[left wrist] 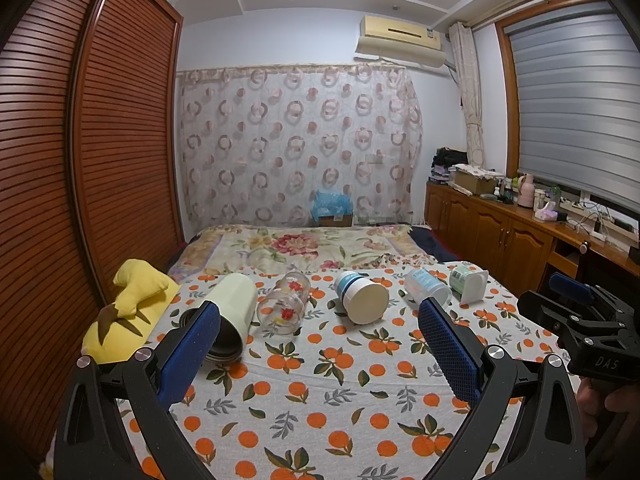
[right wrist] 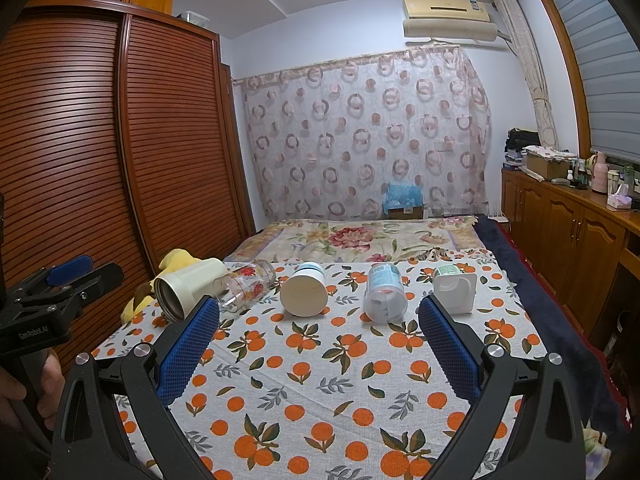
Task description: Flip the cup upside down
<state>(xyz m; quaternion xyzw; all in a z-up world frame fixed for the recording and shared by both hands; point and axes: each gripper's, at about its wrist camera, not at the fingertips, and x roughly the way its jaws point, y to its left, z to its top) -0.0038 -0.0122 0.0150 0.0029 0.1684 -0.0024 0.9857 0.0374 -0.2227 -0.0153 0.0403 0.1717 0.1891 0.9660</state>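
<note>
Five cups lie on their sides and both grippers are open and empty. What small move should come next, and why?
Probably ease the right gripper forward toward the white paper cup. It lies on its side almost straight ahead between that gripper's open fingers, and nothing is held yet. The left gripper also hangs open, short of the row.

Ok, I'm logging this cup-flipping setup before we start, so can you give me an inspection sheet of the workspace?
Surface: orange-print cloth over a bed.
Job's things: five containers lying on their sides in a row: cream tumbler, floral glass, blue-banded cup, clear printed cup, white square cup.
Clutter: yellow plush toy at the left edge.
Grippers: left gripper and right gripper both open, holding nothing, short of the row.
Cables: white leads on the counter by the window.
Surroundings: slatted wardrobe, patterned curtain, air conditioner.
</note>
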